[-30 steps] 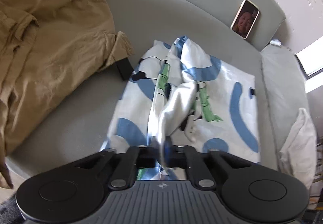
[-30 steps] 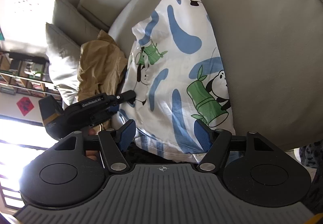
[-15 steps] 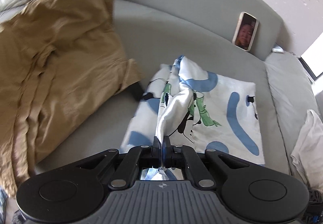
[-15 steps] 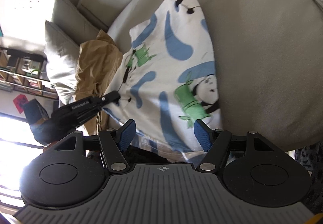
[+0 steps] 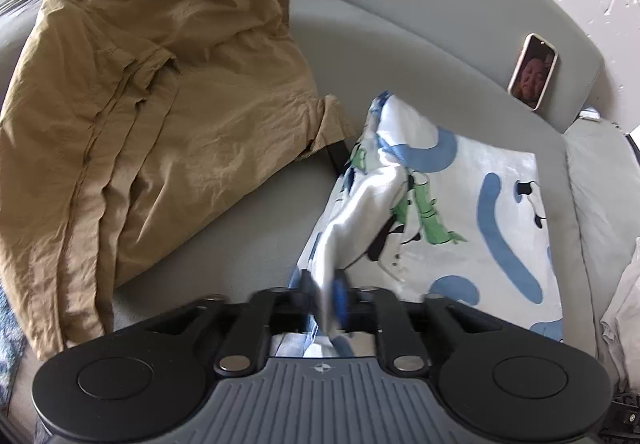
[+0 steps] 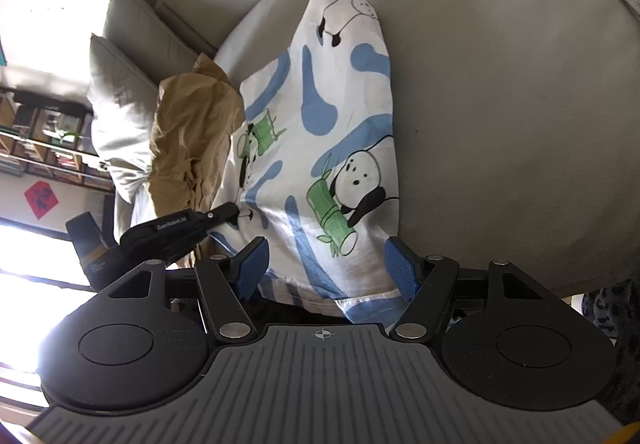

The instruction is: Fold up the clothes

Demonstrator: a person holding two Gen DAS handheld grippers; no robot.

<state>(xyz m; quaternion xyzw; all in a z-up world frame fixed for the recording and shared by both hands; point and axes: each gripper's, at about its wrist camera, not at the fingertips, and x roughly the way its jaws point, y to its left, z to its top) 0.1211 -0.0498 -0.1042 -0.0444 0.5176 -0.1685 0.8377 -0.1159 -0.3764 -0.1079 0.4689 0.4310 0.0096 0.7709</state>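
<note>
Carrier: a grey sofa (image 5: 248,244); its seat cushion bore all the clothes.
Task's thing: the panda-print garment (image 5: 492,200), white with blue and green shapes, lay on the seat toward the backrest, its near hem at the seat's front edge.
Left gripper (image 5: 326,296): jaws clenched on a pulled-up ridge of the panda-print garment near its front hem, so the cloth rose from the seat in a peaked fold running back toward the far corner.
Right gripper (image 6: 325,264): jaws spread wide, straddling the front hem without pinching it; the cloth sat between the blue pads, apart from both.
Other clothing: a tan shirt (image 5: 152,116) lay crumpled over the seat's other end, its corner just beside the printed piece.
Backrest: a phone (image 5: 532,71) leaned upright against it.
Step in hand: judged as a fold in progress, one side of the cloth being drawn across the rest.
Next move: it would call for carrying the lifted ridge over evenly and keeping the flat part from dragging; the free jaws were placed to pin or take the hem.
</note>
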